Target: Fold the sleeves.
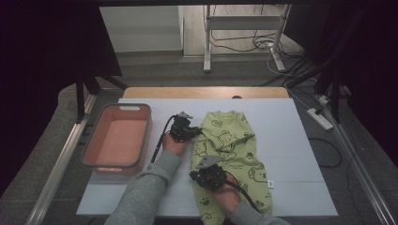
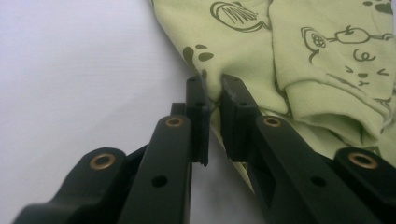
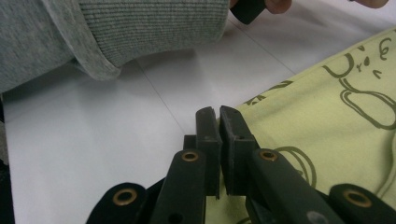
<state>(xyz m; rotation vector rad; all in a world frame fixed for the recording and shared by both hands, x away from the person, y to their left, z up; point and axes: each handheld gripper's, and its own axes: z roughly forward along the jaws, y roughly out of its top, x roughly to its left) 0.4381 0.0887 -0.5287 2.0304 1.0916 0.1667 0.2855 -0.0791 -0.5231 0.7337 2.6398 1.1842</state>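
The pink bin at your left sits beside the white sheet with nothing visible inside. The green bear-print garment lies on the sheet, one sleeve folded across its front. Your left gripper pinches its left edge near the collar; your right gripper pinches the same edge lower down.

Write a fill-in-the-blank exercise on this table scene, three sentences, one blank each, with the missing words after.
1. The garment printed with bears is light ____ in colour.
2. The left gripper is shut on the garment's ____ edge as the high view shows it.
3. The empty pink bin stands to the ____ of the garment in the high view.

Missing words: green; left; left
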